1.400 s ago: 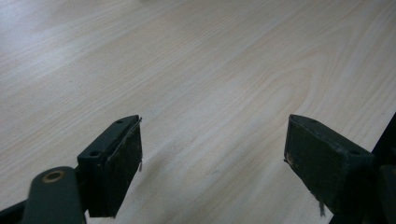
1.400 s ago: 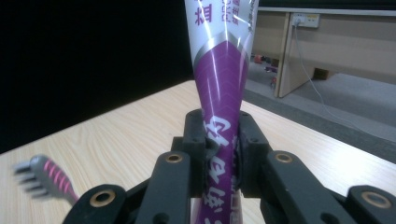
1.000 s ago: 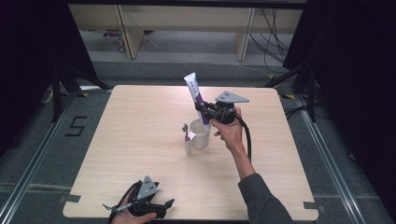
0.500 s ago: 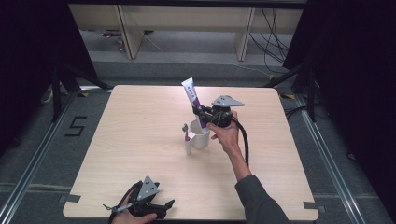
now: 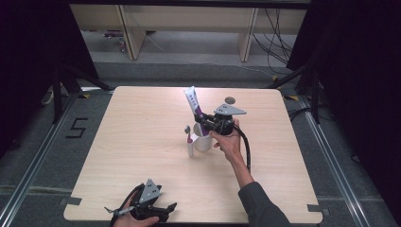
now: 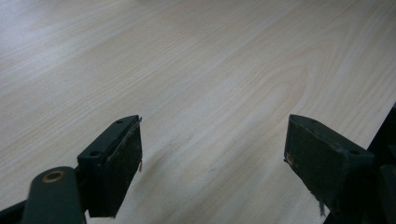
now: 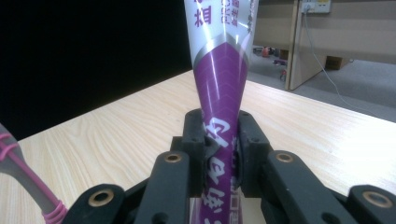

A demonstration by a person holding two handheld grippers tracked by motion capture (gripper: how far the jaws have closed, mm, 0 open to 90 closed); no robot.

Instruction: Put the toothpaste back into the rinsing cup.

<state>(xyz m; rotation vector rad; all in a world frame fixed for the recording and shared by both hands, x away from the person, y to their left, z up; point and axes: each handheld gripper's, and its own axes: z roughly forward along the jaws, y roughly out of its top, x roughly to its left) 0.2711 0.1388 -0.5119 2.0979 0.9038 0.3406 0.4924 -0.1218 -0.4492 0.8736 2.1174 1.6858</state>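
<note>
Your right hand-held gripper (image 5: pixel 202 124) is clamped on the toothpaste tube (image 5: pixel 193 103), gripping it low on its purple part, just above the white cup (image 5: pixel 203 142) near the middle of the counter (image 5: pixel 142 137). In the high view the tube's long axis runs close to upright, tipped a little toward 11 o'clock: its flat white crimped end points up and away from you, and its lower end points down into the cup's mouth. In the right gripper view the tube (image 7: pixel 223 84) rises between your two black jaws, narrow where the pads pinch it and widening toward the top of the frame.

A toothbrush (image 5: pixel 189 139) with a grey and pink handle leans on the cup at about 9 o'clock from it, head up; its handle (image 7: pixel 28 179) shows at the lower left of the right gripper view.

Your left hand-held gripper (image 5: pixel 156 208) rests at the counter's near edge, around 7 o'clock from the cup and well apart from it. Its jaws stand wide apart over bare wood (image 6: pixel 210 84), with nothing between them.
</note>
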